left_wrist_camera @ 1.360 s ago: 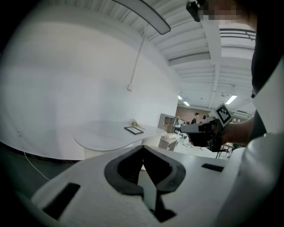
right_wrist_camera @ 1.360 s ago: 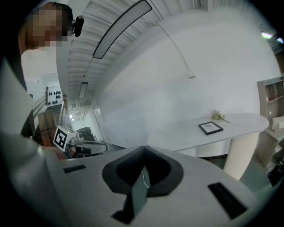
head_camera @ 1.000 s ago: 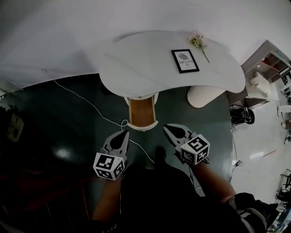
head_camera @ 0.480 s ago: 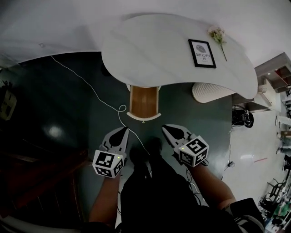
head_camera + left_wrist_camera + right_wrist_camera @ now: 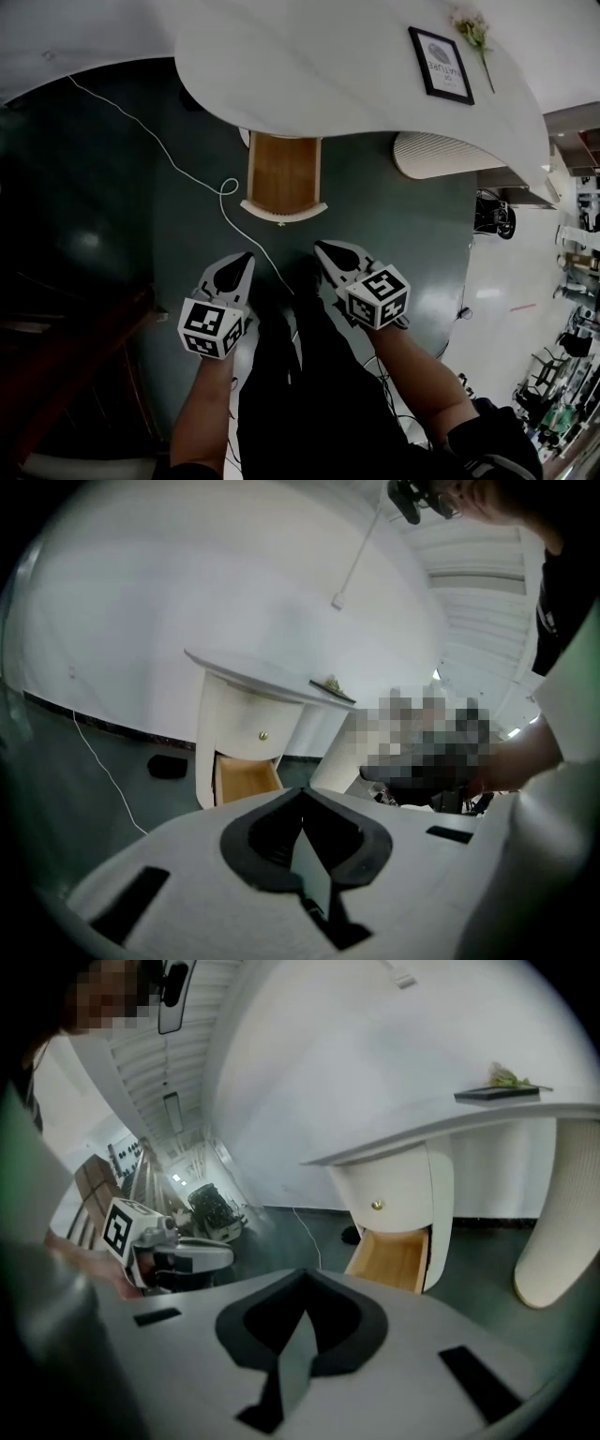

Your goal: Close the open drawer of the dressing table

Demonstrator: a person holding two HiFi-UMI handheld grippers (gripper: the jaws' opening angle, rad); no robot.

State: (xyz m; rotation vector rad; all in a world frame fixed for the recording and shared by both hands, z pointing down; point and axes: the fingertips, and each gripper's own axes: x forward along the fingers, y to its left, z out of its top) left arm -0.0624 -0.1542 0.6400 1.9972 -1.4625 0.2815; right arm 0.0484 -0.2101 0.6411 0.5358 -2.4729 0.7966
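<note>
The drawer [image 5: 282, 178] stands open, pulled well out from under the white surface [image 5: 309, 66], its bare wooden inside showing and its curved white front, with a small knob [image 5: 279, 222], facing the person. Both claws hang short of that front and touch nothing: the left claw [image 5: 244, 261] is off the front's left corner, the right claw [image 5: 326, 250] off its right corner. Each has its jaws drawn together to a point with nothing between them. The closing push appears not yet begun. The main risk is likely the contact itself, since a narrow closed tip set on a rounded front could slide sideways off it. A push from one corner alone could also skew the drawer so that it binds partway in. A thin white cable [image 5: 228, 190] loops on the floor just beside the drawer's left front corner, so a low reach or a step forward could snag it. A hard shove might jolt the picture frame [image 5: 441, 64] and flower sprig [image 5: 473, 33], which rest on top, well right of the drawer.
</note>
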